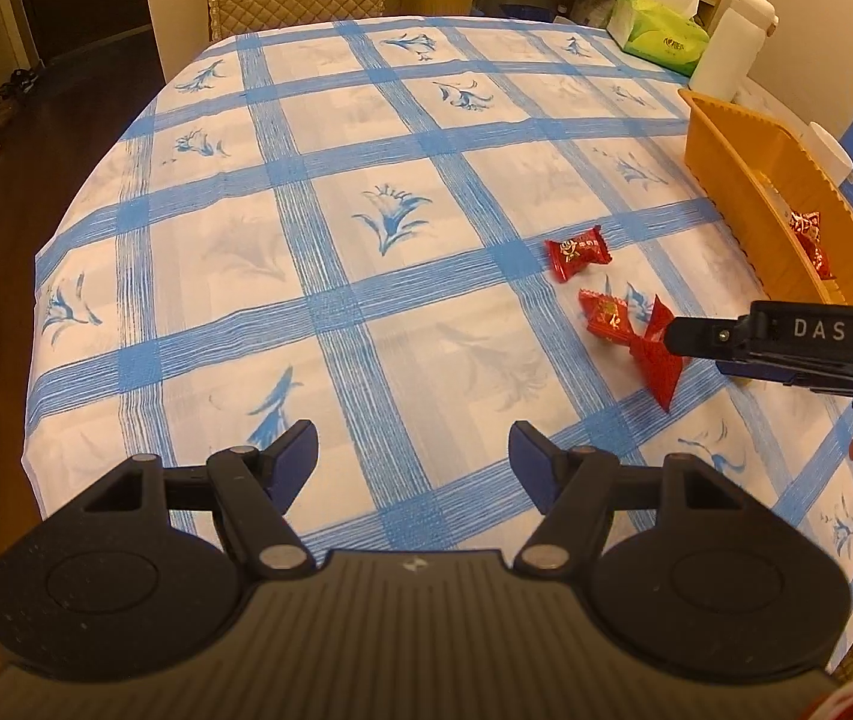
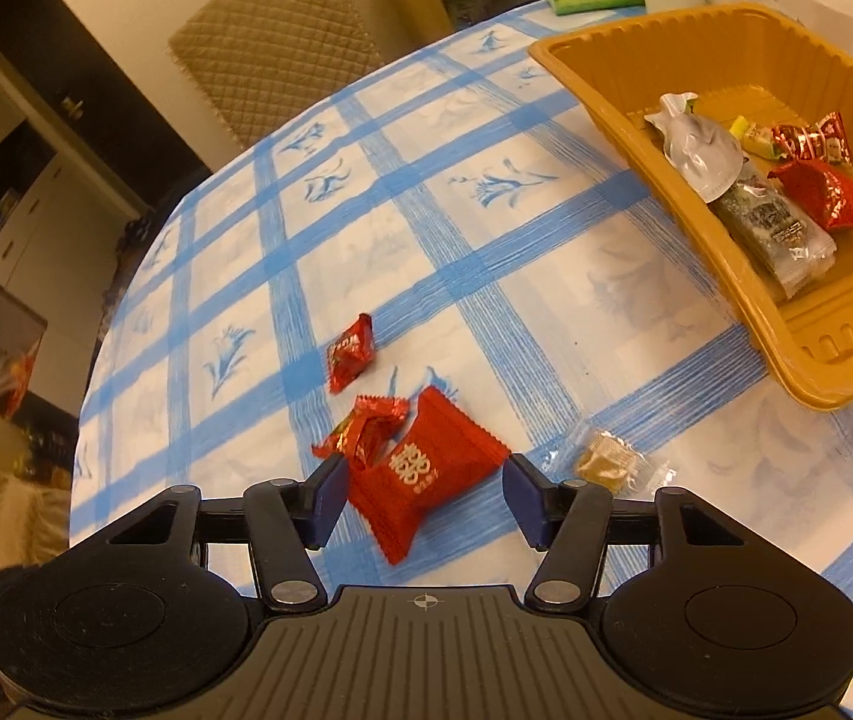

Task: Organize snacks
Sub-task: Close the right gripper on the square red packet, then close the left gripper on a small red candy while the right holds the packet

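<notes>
Three red snack packets on the cloth, one clear-wrapped candy.

A flat red foil snack packet with white characters lies on the cloth, touching a crumpled red candy wrapper. A smaller red candy and a clear-wrapped tan sweet lie nearby. The ribbed orange plastic tray holds several wrapped snacks.
</notes>
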The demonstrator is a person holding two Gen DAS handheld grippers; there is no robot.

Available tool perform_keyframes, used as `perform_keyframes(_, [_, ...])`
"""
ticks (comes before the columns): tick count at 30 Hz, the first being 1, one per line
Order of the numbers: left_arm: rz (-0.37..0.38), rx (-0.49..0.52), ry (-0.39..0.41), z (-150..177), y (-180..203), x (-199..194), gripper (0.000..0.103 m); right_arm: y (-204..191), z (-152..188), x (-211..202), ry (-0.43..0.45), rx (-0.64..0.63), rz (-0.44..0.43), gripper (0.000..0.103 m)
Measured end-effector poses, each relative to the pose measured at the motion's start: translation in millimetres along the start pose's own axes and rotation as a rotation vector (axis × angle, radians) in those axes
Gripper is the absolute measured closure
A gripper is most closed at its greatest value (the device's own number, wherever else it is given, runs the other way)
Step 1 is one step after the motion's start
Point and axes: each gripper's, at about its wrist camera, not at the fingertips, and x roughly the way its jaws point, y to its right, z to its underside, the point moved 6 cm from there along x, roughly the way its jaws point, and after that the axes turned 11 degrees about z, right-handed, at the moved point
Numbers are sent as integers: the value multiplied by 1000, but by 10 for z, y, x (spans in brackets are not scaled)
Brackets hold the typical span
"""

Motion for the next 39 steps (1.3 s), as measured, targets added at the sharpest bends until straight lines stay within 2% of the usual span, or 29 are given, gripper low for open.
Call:
perform_keyframes(8, [3, -5, -6, -16, -7, 44, 36, -79, 23, 159, -28, -42, 23, 56])
perform_keyframes(10, [4, -6, -8, -17, -4, 56, 36, -104, 47, 184, -30, -70, 28, 62])
perform_keyframes(12, [5, -7, -10, -20, 2, 69, 36, -121, 64, 210, -25, -111, 46, 68])
perform_keyframes(17, [9, -3, -13, -37, 31, 109, 36, -146, 69, 196, 14, -198, 53, 76])
perform_keyframes(22, [26, 13, -10, -65, 114, 159, 36, -136, 46, 135, 43, -248, 50, 77])
perform_keyframes(33, [112, 118, 42, -225, 496, 365, 37, 52, -152, -149, 103, -233, 36, 77])
perform_keyframes(39, [158, 191, 54, -346, 713, 542, 51, 174, -201, -273, 117, -213, 27, 77])
